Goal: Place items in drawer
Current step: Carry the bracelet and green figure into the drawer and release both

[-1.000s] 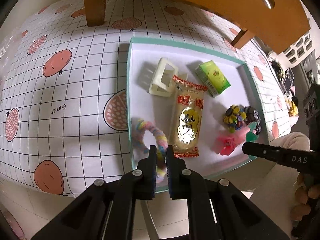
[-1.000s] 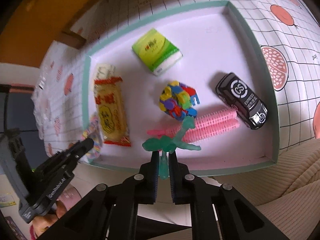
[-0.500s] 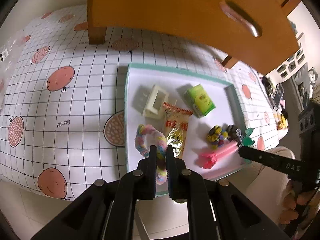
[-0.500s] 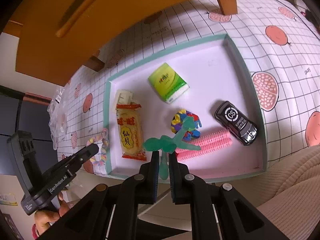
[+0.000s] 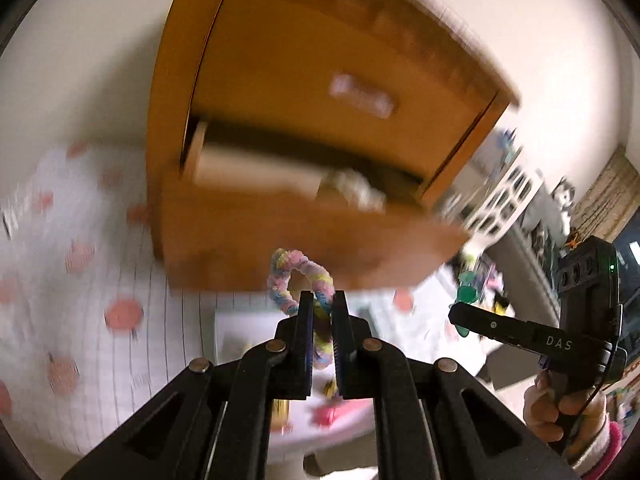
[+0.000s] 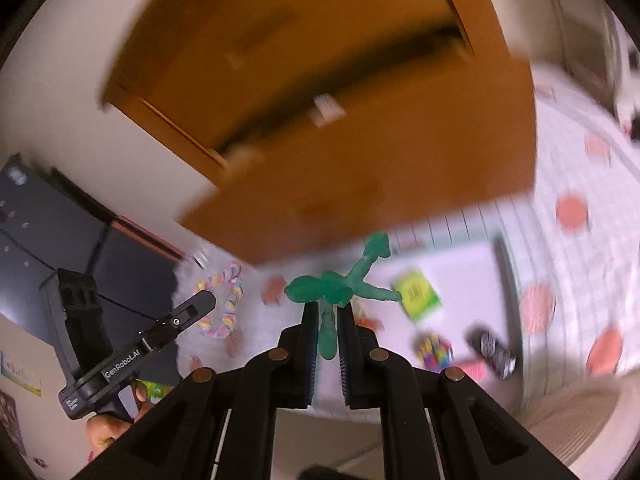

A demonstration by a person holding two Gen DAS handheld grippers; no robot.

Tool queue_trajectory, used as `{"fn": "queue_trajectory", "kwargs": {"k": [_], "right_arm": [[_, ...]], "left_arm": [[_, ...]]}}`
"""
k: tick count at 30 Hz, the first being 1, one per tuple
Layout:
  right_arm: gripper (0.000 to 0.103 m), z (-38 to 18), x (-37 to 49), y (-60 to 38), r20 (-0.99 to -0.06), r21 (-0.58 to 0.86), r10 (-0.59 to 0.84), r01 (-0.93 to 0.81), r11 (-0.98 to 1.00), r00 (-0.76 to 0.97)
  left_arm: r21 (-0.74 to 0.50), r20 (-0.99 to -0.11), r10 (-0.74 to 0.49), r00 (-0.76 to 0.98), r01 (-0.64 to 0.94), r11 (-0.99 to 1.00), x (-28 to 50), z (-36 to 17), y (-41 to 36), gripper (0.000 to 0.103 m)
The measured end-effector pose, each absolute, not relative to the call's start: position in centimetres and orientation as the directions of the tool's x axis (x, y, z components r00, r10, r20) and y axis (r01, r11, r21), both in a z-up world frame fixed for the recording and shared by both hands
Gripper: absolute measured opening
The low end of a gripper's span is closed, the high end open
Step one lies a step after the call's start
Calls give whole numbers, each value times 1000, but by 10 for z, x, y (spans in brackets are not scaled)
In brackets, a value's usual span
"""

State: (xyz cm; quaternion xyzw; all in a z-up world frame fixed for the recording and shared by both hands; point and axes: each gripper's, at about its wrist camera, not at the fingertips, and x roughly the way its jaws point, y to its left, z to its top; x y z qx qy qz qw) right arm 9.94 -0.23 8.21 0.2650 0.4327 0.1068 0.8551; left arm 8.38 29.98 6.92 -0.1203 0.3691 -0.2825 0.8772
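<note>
My left gripper [image 5: 322, 300] is shut on a pastel braided ring [image 5: 298, 276], held up in front of the wooden cabinet's open drawer [image 5: 304, 236]. The drawer's inside shows something pale [image 5: 352, 190], blurred. My right gripper [image 6: 328, 312] is shut on a green toy figure [image 6: 340, 286] below the drawer front [image 6: 360, 184]. In the right wrist view the left gripper [image 6: 200, 304] with the ring [image 6: 224, 304] appears at lower left. In the left wrist view the right gripper [image 5: 456, 316] with the green figure [image 5: 468, 288] is at right.
Below lies the teal-rimmed tray [image 6: 506, 280] on a fruit-print cloth [image 6: 580, 240], holding a green box [image 6: 418, 294], a coloured block toy [image 6: 434, 352], a black toy car [image 6: 494, 350] and a pink item [image 6: 476, 370]. Shelves with clutter [image 5: 504, 196] stand at the right.
Both grippers have risen from the tray with their items and tilted up, so the open drawer now fills the views. The tray has dropped low in both views.
</note>
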Motion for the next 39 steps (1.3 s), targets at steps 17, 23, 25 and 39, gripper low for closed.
{"fn": "queue_trajectory", "kwargs": {"k": [17, 23, 25, 39], "right_arm": [[10, 172, 192, -48, -732, 374, 199, 141, 917, 651], [10, 161, 210, -40, -763, 334, 177, 144, 932, 622], [10, 161, 214, -35, -767, 324, 177, 134, 937, 617], [27, 150, 226, -19, -797, 247, 131, 122, 961, 589]], "left_arm": [[-324, -562, -495, 663, 375, 869, 174, 134, 270, 8], [-293, -599, -458, 657, 352, 889, 188, 117, 259, 8], [-289, -607, -446, 658, 340, 895, 190, 112, 256, 8], [-305, -611, -422, 669, 293, 906, 196, 103, 270, 49]]}}
